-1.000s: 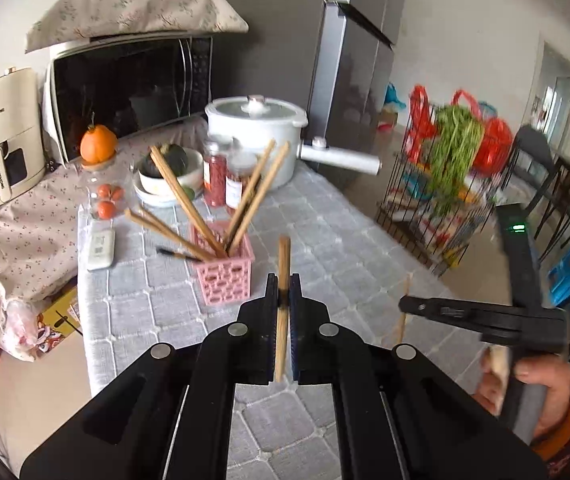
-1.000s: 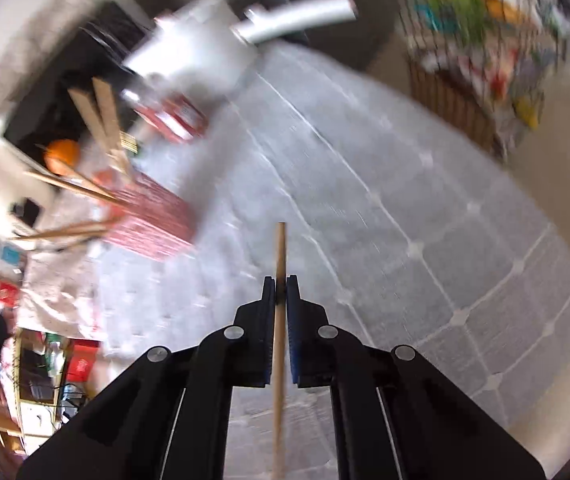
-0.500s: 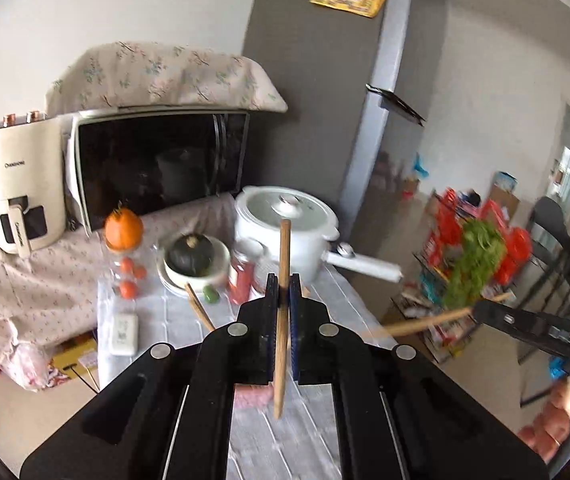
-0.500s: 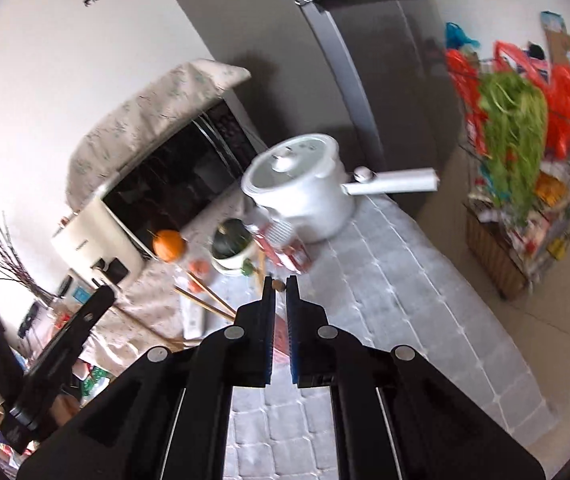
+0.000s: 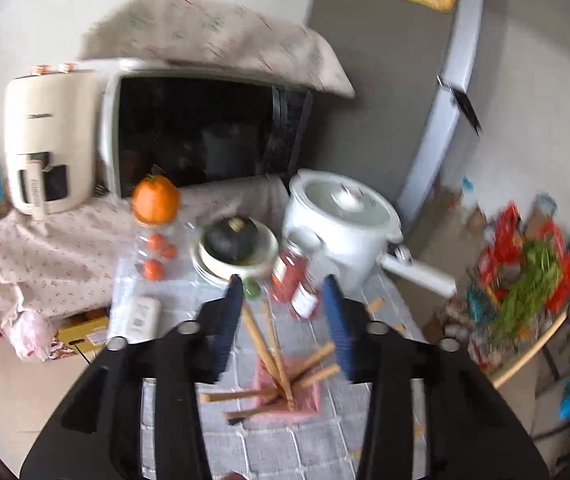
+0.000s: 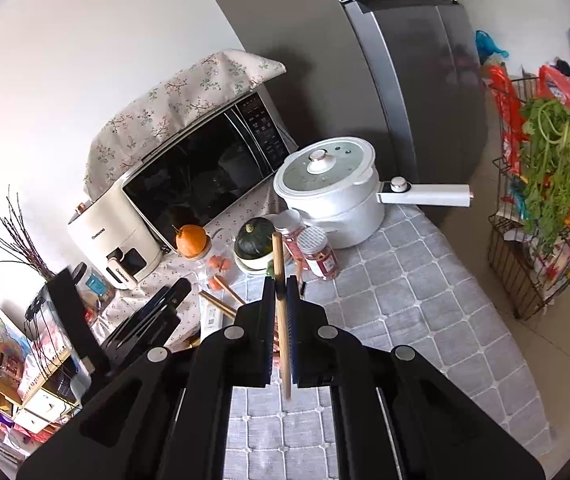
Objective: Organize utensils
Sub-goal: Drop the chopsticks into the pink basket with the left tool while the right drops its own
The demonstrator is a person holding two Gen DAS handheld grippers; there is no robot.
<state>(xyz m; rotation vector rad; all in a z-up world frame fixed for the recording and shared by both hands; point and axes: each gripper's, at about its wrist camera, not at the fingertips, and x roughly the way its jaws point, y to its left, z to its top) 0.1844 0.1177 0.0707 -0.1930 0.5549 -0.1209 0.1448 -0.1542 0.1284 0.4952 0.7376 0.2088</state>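
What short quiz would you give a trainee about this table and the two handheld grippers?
1. True or false: the right gripper has its jaws shut on a chopstick.
2. What stands in the pink basket? A) chopsticks B) spoons C) forks
3. Name the gripper whose jaws grip nothing.

Key
1. True: the stick is pinched between the closed jaws.
2. A: several wooden sticks lean in it at different angles.
3. The left gripper: its jaws have just been opening and stand apart above the basket, with nothing between them.
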